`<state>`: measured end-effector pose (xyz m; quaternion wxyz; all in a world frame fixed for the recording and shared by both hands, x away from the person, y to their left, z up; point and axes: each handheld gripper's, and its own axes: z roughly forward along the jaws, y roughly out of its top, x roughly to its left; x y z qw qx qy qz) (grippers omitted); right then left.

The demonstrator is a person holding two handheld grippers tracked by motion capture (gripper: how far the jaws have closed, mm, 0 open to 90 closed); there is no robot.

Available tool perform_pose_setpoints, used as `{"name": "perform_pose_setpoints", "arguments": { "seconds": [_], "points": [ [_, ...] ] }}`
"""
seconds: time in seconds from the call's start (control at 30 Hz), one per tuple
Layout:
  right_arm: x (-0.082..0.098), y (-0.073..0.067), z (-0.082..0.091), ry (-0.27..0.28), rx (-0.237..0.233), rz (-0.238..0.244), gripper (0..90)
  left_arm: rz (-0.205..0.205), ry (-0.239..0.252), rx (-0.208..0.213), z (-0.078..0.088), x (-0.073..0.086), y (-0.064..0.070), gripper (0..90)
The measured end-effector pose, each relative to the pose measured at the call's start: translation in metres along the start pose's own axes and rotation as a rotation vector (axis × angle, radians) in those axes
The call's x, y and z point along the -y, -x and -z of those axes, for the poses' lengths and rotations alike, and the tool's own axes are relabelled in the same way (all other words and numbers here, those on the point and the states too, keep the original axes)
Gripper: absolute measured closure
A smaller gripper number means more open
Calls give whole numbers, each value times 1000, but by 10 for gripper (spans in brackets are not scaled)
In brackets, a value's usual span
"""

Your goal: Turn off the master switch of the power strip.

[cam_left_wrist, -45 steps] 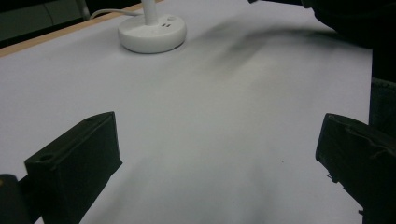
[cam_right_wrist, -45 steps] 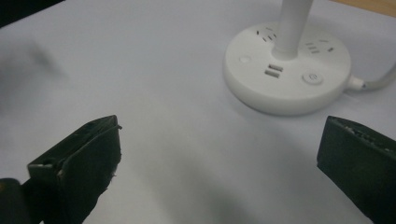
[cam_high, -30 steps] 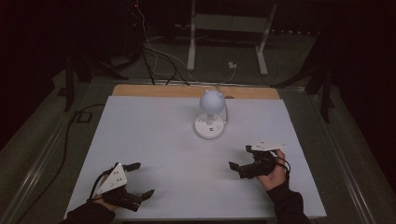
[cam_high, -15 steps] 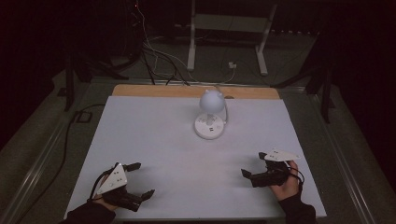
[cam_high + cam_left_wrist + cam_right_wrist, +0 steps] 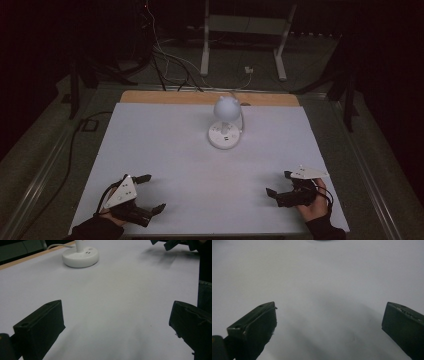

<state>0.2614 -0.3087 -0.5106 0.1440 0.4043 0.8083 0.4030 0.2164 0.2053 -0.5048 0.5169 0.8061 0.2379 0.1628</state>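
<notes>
**Both tongs wide and empty at the near edge, lamp alone at the far middle**

The bench (image 5: 165, 145) is the biggest thing here: a white sheet covers nearly all of it, with a strip of bare wood showing along the far edge. Beyond that edge, on the dark floor, lie loose cables (image 5: 165, 65) and the white legs of a stand (image 5: 240, 30).

On the sheet stands a small white desk lamp (image 5: 225, 125), set toward the far side and roughly on the midline. Its round base (image 5: 80, 257) sits flat on the sheet, with two small slots on top (ports or buttons, too small to tell), and a globe-shaped head rises on a short neck above it. A thin white cord curves off the back of the base toward the wooden strip. Placed centrally, the lamp looks about equally reachable from either hand.

The left tongs (image 5: 148, 192) rest low at the near left corner, jaws spread far apart with nothing between them; in the left gripper view they point toward the lamp base across bare sheet. The right tongs (image 5: 279, 184) sit near the near right corner, jaws likewise spread wide and holding nothing, angled inward over bare sheet. Both are well apart from the lamp. This reads as a ready or rest posture, with the lamp the only thing to work on.
</notes>
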Motion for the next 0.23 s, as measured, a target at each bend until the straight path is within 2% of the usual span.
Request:
{"name": "perform_pose_setpoints", "arguments": {
  "seconds": [0.23],
  "points": [
    [-1,-2,-3,-18,-1,29,0,0,-2,-1,0,0,0,3]
  ]
}}
